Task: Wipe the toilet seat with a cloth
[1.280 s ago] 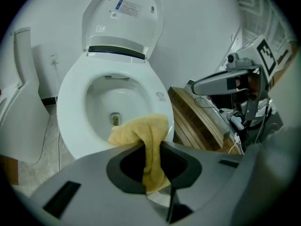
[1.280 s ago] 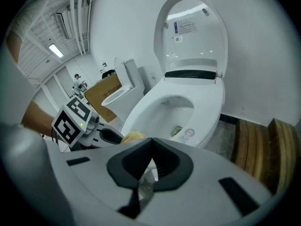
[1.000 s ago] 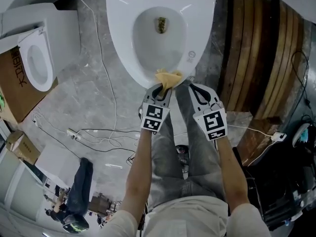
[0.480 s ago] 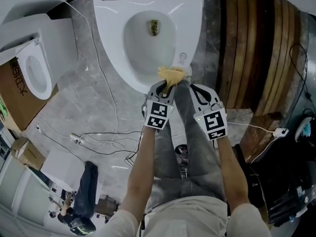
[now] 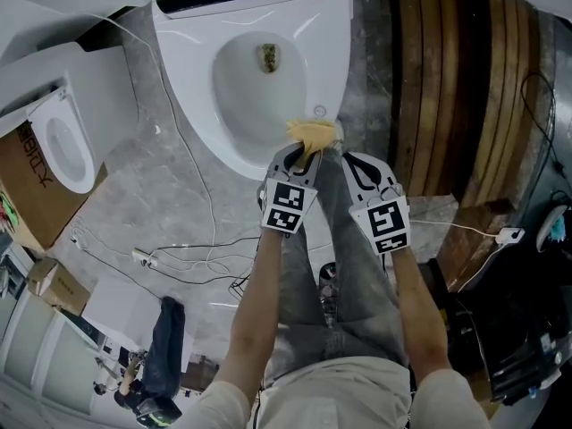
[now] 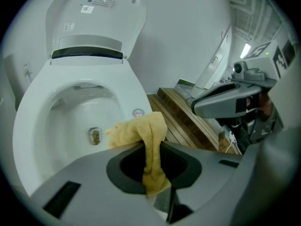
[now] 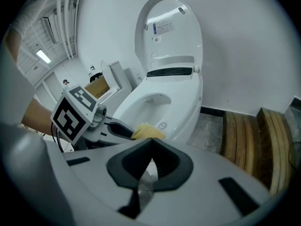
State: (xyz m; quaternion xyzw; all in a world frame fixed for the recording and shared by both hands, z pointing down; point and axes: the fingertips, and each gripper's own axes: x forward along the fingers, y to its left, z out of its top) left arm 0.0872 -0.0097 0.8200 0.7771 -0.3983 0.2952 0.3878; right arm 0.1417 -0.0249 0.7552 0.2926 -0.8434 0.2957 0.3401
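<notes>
My left gripper [image 5: 298, 159] has its jaws clenched on a bunched fold of the yellow terry cloth [image 6: 142, 132]. My right gripper [image 5: 358, 164], just beside it, is pinched closed on nothing. The cloth looks soft, light and limp, so I judge that bunch the best hold. Its loose end drapes onto the toilet seat [image 5: 331, 61] at the front right rim. Beyond, the raised lid [image 7: 170, 29] carries labels too small to read.

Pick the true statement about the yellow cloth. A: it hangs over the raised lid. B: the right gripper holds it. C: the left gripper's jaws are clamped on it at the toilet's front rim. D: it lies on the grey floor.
C: the left gripper pinches the yellow cloth between its jaws at the toilet rim, while the right gripper is shut on nothing.
</notes>
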